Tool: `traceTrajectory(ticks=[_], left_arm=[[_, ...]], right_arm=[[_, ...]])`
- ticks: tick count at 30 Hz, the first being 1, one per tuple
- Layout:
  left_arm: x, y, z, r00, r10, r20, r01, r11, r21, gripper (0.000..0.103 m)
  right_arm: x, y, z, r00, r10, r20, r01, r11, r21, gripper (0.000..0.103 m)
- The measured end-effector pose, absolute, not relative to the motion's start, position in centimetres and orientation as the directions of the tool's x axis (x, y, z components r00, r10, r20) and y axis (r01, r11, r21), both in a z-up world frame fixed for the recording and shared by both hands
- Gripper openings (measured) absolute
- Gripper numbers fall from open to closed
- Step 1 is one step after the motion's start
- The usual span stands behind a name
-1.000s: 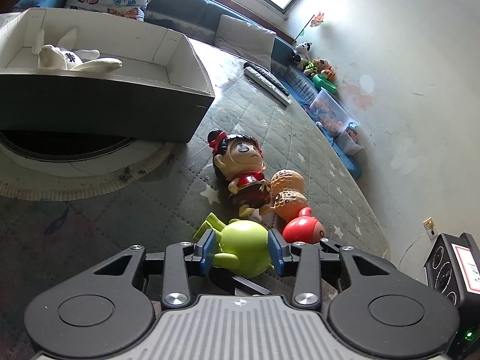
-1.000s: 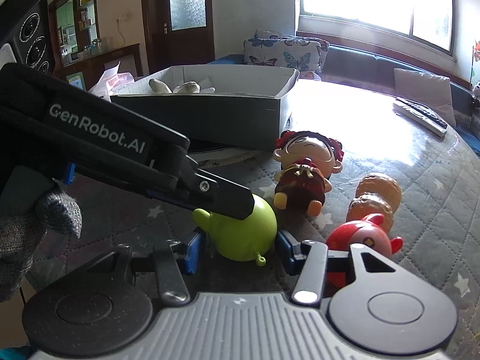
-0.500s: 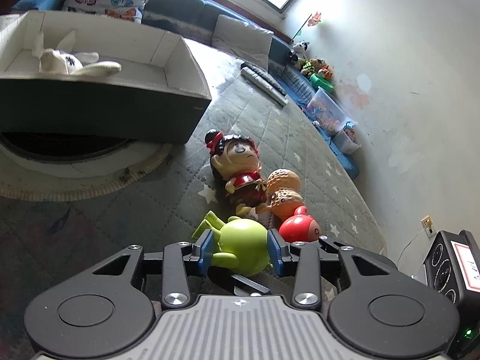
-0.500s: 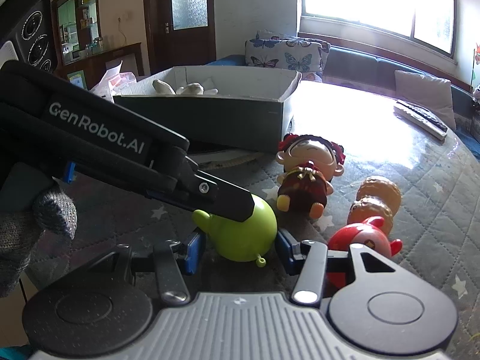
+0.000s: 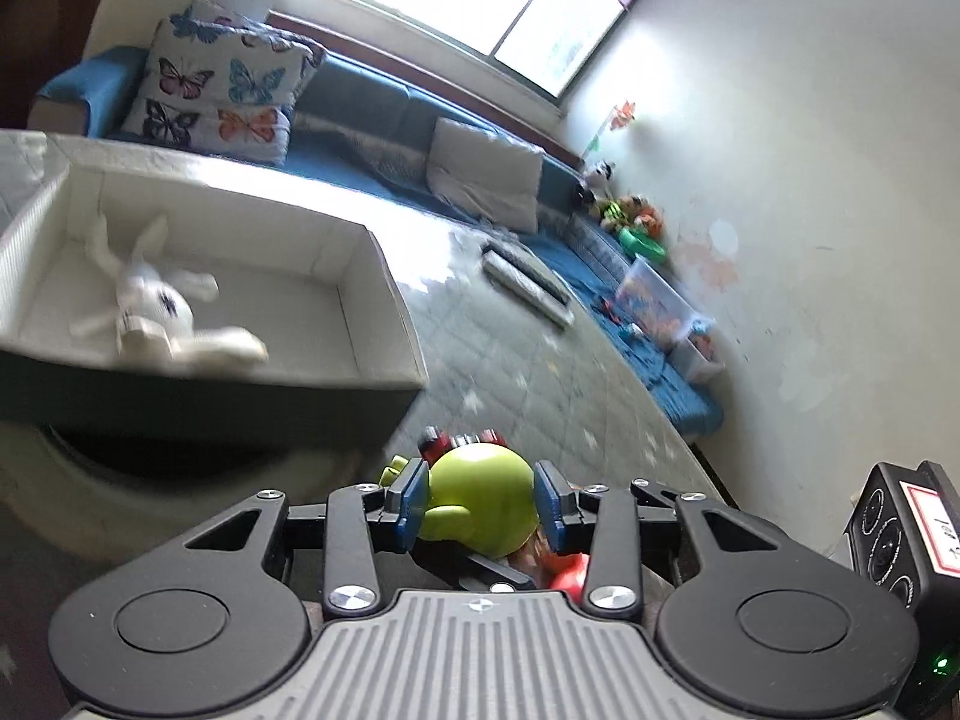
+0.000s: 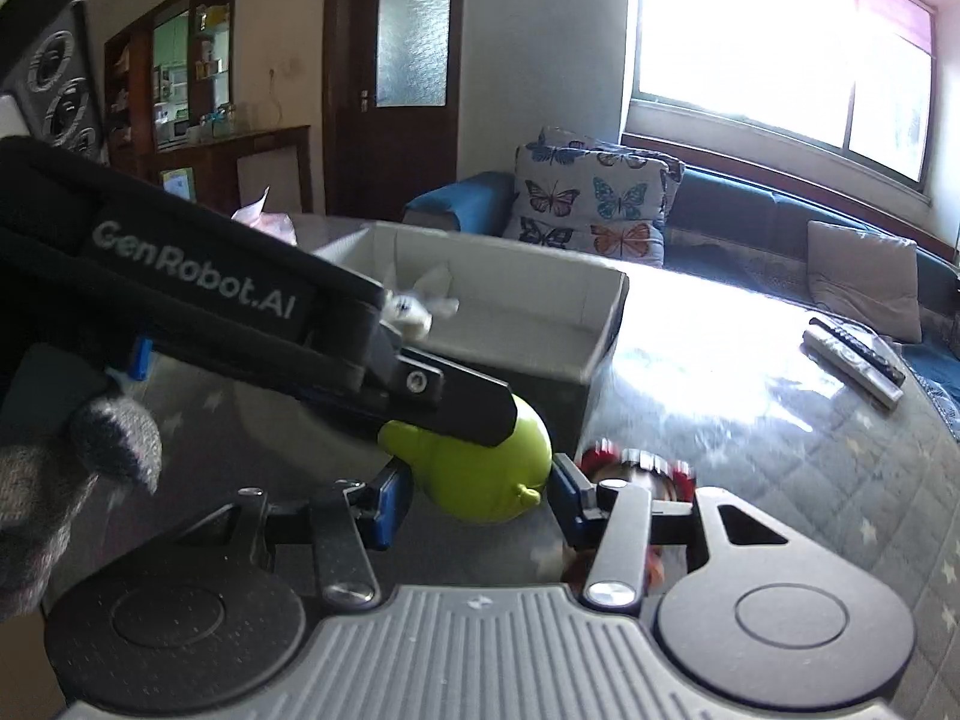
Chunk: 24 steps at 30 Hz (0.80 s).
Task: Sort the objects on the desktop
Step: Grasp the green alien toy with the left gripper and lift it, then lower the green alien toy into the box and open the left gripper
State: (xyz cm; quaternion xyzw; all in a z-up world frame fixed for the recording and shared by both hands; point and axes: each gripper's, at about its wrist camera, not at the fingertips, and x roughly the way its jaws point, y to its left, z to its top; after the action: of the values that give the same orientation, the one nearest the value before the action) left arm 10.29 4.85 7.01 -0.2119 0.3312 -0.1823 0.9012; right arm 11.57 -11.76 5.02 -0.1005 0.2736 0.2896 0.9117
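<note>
Gripping the green alien toy (image 5: 480, 495) between both blue pads, the left hand-held gripper (image 5: 480, 495) holds it clear of the quilted surface (image 5: 528, 372). The open cardboard box (image 5: 384, 276) lies at ten o'clock, a white plush rabbit (image 5: 156, 312) inside. The right hand-held gripper (image 6: 480, 495) sits spread apart, empty, around the toy.

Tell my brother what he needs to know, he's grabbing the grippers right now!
Left gripper: shut on the green toy, lifted near the box.
Right gripper: open, its fingers either side of the same toy, not squeezing.
Done: white bunny lies in the box.
Left: drop the green toy in, then sort the doll and red toy on the table.
</note>
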Motion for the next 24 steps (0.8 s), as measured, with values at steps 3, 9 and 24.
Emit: traceTrajectory(ticks=[3,9,24], left_arm=[[11.4,5.6,7.9,0.742,-0.449,-0.497,0.185,0.851,-0.492,0.041],[14.5,7.6,9.4,0.780,-0.416,-0.468,0.163,0.856,-0.491,0.041],[25.4,12.8,5.5,0.744,-0.395,-0.539,0.039,0.831,-0.555,0.041]], right_arm=[[13.2,-10.7,5.8,0.693,0.483,-0.535,-0.590,0.807,-0.036,0.049],[17.2,-8.6,7.3,0.697,0.508,-0.505,-0.611,0.790,-0.048,0.049],[29.1,-4.5,4.4,0.593,0.511,-0.622,-0.630,0.775,0.036,0.049]])
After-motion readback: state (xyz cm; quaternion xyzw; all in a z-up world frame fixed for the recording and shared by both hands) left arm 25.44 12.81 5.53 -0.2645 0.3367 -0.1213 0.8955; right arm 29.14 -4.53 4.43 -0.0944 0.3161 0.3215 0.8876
